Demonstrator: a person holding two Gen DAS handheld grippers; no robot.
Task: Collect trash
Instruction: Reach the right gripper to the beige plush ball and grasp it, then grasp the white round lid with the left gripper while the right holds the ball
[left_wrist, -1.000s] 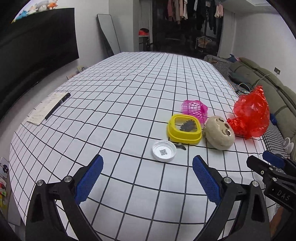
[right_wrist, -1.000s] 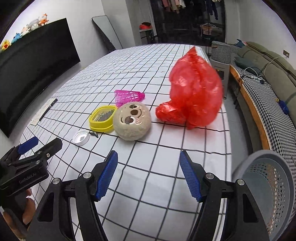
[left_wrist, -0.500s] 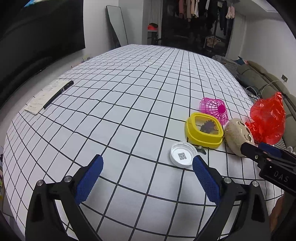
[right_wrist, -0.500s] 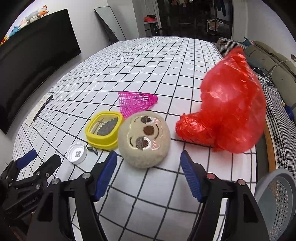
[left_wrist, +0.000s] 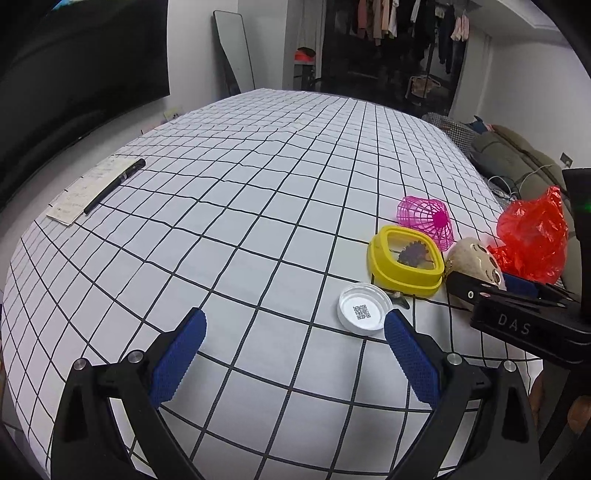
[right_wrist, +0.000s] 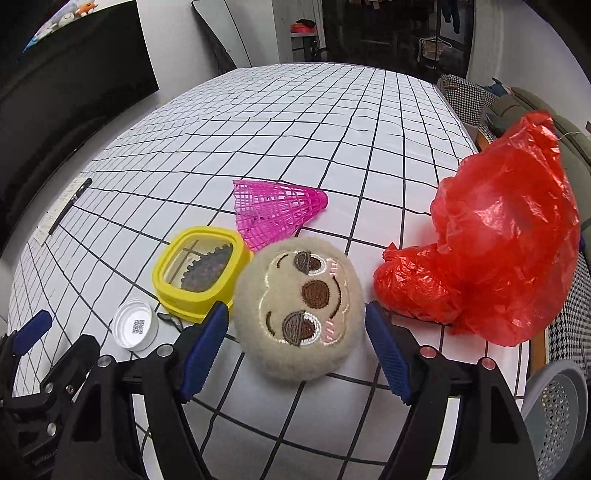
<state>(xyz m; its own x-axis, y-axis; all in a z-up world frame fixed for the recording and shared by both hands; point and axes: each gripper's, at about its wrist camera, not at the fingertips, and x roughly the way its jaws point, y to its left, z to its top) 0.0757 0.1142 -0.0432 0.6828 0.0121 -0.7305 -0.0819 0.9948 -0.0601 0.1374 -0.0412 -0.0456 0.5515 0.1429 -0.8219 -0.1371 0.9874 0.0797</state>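
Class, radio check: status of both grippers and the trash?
Right gripper open, straddling plush ball. Left gripper open, empty. Red bag untouched beside ball.

- Bright, even indoor light; soft shadows beneath the blue-padded fingers (right_wrist: 202, 349).
- Strong fisheye bending, dark corners.
- Crinkled red plastic bag (right_wrist: 498, 254) shows glare.

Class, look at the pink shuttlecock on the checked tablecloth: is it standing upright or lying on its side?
On its side: the pink shuttlecock lies with its mesh skirt pointing left and its cap right.
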